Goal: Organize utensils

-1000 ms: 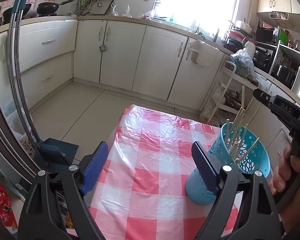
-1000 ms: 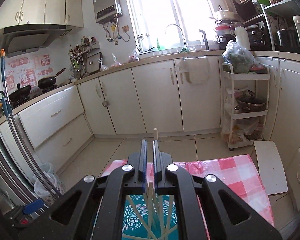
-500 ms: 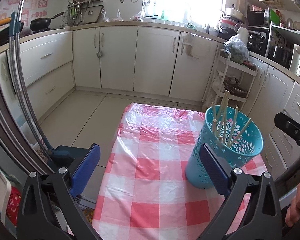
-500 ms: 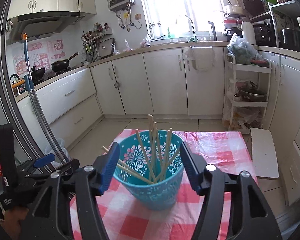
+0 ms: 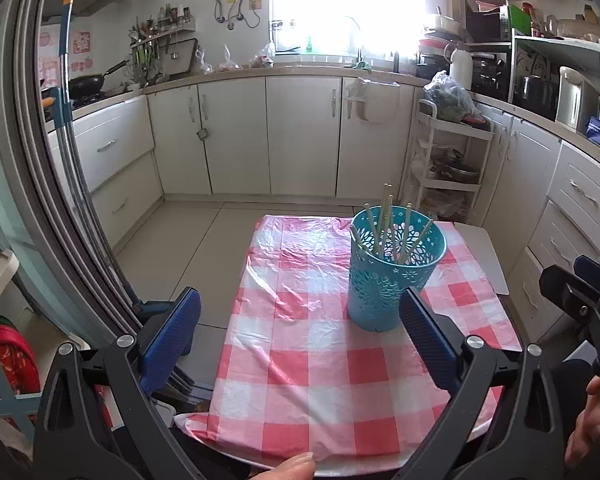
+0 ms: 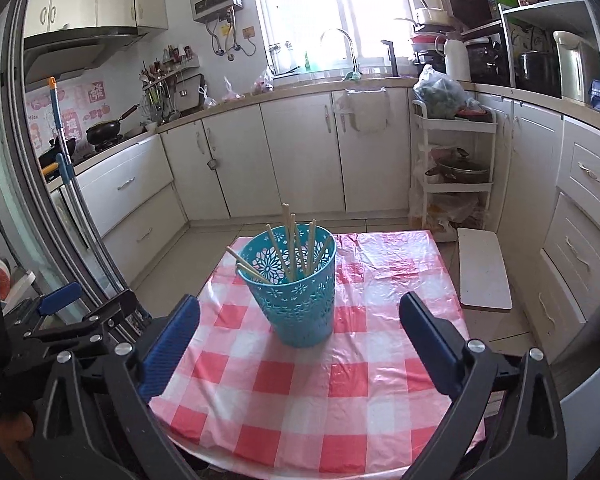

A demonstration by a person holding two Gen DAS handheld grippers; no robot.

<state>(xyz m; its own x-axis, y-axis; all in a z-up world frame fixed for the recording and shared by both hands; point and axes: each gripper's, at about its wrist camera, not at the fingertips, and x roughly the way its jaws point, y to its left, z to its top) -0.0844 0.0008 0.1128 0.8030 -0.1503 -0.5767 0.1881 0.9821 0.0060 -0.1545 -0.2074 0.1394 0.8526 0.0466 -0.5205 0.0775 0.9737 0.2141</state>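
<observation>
- Several wooden chopsticks (image 6: 289,240) stand tilted in the basket (image 6: 298,300); their lower ends are hidden behind its perforated wall, so the exact count is hard to make out
- Near side of the basket, the worktop (image 6: 300,400) runs under the right gripper's (image 6: 299,340) frame and its front edge is cut off
- Left of the basket in the right wrist view, the left gripper (image 5: 300,330) shows only partly, dark and cut by the picture edge
- The basket is turquoise plastic, round, tapering to its base, with lace-like flower cut-outs
- A glossy, wrinkled plastic cloth (image 5: 300,320) in pink and white checks lies under the basket
- Left gripper jaws stand spread wide, nothing between the blue ribbed pads (image 5: 172,332); the basket stands beyond, toward the right pad
- Right gripper jaws are opening, already wide, the basket ahead of them, untouched
- The basket stands upright toward the far part of the worktop, with bare cloth on every side
- Right of the basket a white board (image 6: 484,272) juts past the worktop edge
- Beyond the basket, open floor reaches the cabinets (image 6: 300,152)
</observation>
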